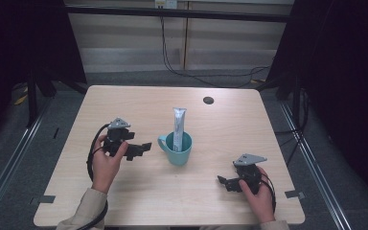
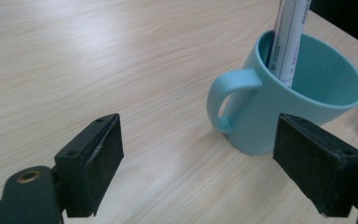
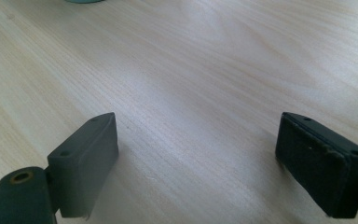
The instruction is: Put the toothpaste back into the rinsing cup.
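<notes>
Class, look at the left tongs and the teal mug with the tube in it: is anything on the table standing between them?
Nothing visible. The left tongs are open and face the mug, whose handle turns toward them. Bare table lies between. The tube stands inside the mug.

Mug (image 1: 178,149) sat near the counter (image 1: 139,103) centre w/ a tube (image 1: 178,125) upright in it, handle to the left. Left gripper (image 1: 139,150) lay just left of the mug. Right gripper (image 1: 226,182) was near the front-right edge, well apart from the mug.
</notes>
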Motion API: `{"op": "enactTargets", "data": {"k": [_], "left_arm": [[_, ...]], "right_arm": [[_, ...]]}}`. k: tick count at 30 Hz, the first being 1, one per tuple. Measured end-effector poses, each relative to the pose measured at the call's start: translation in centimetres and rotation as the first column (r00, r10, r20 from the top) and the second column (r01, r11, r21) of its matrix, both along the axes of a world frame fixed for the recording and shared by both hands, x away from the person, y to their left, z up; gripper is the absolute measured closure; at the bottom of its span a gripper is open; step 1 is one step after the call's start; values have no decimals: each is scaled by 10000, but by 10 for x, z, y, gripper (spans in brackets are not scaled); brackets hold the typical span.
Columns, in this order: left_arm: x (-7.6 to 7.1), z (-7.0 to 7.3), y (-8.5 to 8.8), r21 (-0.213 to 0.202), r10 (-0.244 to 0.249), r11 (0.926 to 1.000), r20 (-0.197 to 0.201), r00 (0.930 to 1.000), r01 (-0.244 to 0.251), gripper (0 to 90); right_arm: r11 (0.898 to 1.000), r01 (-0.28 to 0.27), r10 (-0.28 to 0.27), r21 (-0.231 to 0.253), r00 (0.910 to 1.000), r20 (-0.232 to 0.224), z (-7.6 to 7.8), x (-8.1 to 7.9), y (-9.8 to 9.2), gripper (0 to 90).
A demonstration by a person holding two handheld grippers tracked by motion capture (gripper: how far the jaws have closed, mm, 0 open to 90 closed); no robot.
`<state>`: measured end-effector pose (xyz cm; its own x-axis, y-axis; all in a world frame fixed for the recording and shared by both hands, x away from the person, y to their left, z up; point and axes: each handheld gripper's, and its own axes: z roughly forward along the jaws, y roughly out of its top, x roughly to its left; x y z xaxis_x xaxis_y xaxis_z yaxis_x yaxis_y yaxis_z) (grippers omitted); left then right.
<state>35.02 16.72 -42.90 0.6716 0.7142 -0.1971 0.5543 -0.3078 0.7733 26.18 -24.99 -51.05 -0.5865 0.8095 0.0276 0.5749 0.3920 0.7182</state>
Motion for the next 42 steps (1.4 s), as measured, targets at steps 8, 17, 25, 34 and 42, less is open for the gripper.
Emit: {"op": "enactTargets", "data": {"k": [8, 17, 25, 34, 42], "left_arm": [[-2, -9, 7, 224, -62, 9997, -77, 10000, 64, 158], [-7, -27, 16, 383, 27, 9993, -274, 9996, -17, 159], [-11, -40, 21, 593, 184, 9981, -350, 9992, -163, 160], [-15, -56, 26, 1051, 358, 9940, -510, 9981, -303, 161], [-18, -64, 29, 1250, 551, 9909, -386, 9977, -499, 163]], "right_arm": [[10000, 0, 0, 0, 10000, 0, 0, 0, 0, 126], [10000, -1, 1, 0, 10000, 0, 0, 0, 0, 126], [10000, 1, -1, 2, 10000, 1, 0, 0, 0, 126], [10000, 2, -2, 0, 10000, 0, 0, 0, 0, 126], [10000, 2, -2, 2, 10000, 0, 0, 0, 0, 126]]}}
